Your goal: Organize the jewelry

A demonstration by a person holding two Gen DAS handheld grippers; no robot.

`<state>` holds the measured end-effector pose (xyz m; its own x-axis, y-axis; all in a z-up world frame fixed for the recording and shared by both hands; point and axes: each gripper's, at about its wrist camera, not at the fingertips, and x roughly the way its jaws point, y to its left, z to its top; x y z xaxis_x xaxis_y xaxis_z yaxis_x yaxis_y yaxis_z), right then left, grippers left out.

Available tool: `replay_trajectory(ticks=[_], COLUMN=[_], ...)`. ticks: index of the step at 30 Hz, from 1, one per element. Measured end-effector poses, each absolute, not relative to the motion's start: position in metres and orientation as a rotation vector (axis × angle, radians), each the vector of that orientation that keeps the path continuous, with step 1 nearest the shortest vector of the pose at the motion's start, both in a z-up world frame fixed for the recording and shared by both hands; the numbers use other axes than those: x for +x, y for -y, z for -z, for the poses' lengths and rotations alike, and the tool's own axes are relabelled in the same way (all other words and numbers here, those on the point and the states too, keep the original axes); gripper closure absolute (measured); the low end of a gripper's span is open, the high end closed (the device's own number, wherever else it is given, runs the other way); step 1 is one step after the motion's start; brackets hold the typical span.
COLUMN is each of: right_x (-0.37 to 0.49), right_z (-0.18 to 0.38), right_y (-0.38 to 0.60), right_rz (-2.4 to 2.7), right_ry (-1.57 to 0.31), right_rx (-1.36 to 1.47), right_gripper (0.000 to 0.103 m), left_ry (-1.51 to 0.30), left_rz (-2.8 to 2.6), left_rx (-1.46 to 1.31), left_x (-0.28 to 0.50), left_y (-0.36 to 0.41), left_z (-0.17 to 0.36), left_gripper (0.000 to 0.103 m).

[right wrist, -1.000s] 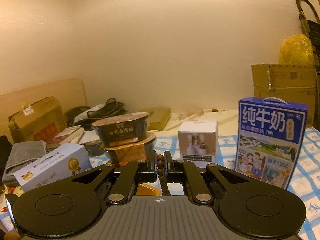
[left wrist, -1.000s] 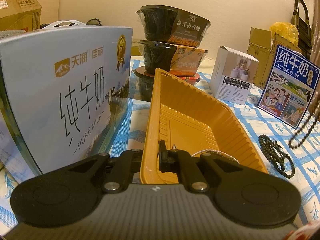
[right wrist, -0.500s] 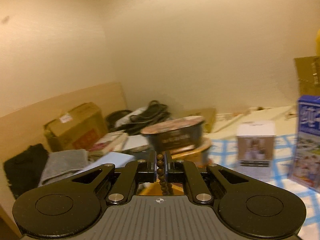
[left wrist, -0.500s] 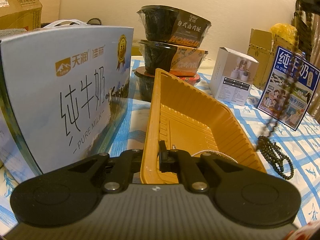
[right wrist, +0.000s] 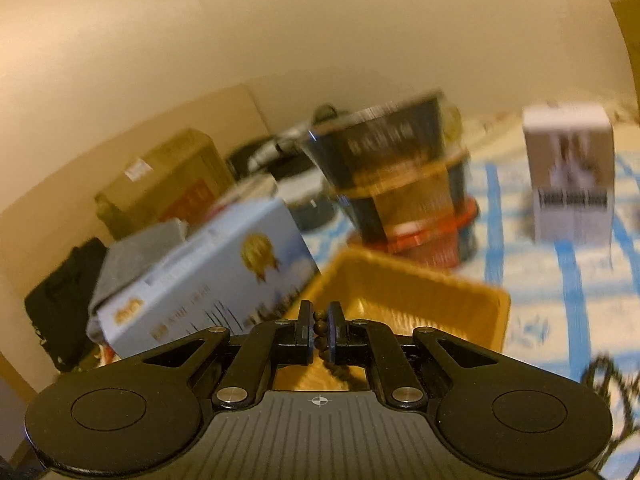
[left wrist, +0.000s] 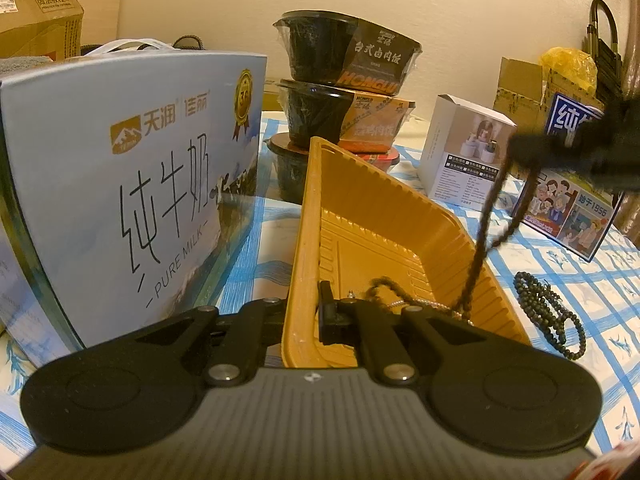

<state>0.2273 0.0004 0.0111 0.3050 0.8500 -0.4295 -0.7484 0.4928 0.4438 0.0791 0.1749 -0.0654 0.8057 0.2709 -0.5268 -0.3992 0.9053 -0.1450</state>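
My left gripper (left wrist: 306, 312) is shut on the near rim of a yellow plastic tray (left wrist: 384, 236) and holds it on the checked tablecloth. A silver chain (left wrist: 416, 303) lies in the tray. My right gripper (right wrist: 319, 322) is shut on a brown bead strand (right wrist: 320, 340). In the left wrist view that strand (left wrist: 486, 232) hangs from the blurred right gripper (left wrist: 532, 146) down into the tray, its lower end on the tray floor. A dark green bead necklace (left wrist: 550, 312) lies on the cloth right of the tray (right wrist: 420, 296).
A large pale blue milk box (left wrist: 128, 184) stands close on the tray's left. Stacked black food bowls (left wrist: 344, 92) stand behind it. A small white box (left wrist: 464, 156) and a blue milk carton (left wrist: 572, 196) stand at the right. Cardboard boxes sit further back.
My right gripper has swung left and down over the tray with the brown strand. The strand's lower end now rests inside the tray. The left gripper and tray have not moved.
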Motion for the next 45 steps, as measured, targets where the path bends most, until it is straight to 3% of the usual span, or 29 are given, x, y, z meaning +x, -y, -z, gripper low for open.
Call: replay_trajectory(ticks=[6,14,22,24,27,35,45], right_x=[0.225,0.205,0.194,0.194,0.193,0.202,0.217], right_z=[0.025,0.025,0.064,0.066,0.062,0.055,0.081], right_y=[-0.001,-0.008,-0.002,0.005,0.020,0.073,0.131], right_rz=[-0.988,-1.154,-0.992,-0.977,-0.963,-0.826,-0.613], right_ry=[-0.770,-0.733,-0.811,-0.812,-0.775,-0.706,-0.754], right_rx=[0.197,0.284,0.153,0.154,0.197,0.228,0.170], right_gripper=[0.096,0.096,0.095,0.087,0.056,0.055,0.055], left_ry=[-0.524,-0.525,-0.527,-0.528,-0.529,-0.532,-0.534], left_rz=[-0.364,-0.366,-0.365,-0.368,-0.368,-0.367,-0.368], left_rx=[-0.257,-0.258,-0.251,-0.253,-0.249,-0.245,-0.243], left_x=[0.079,0.079,0.079,0.080,0.080,0.080,0.081], left_y=[-0.175,-0.175,-0.174,-0.175,-0.174,-0.175,-0.175], left_z=[0.066,0.065,0.065,0.065,0.065,0.066,0.066], left_gripper=[0.097,0.097,0.097,0.097,0.097,0.097,0.097])
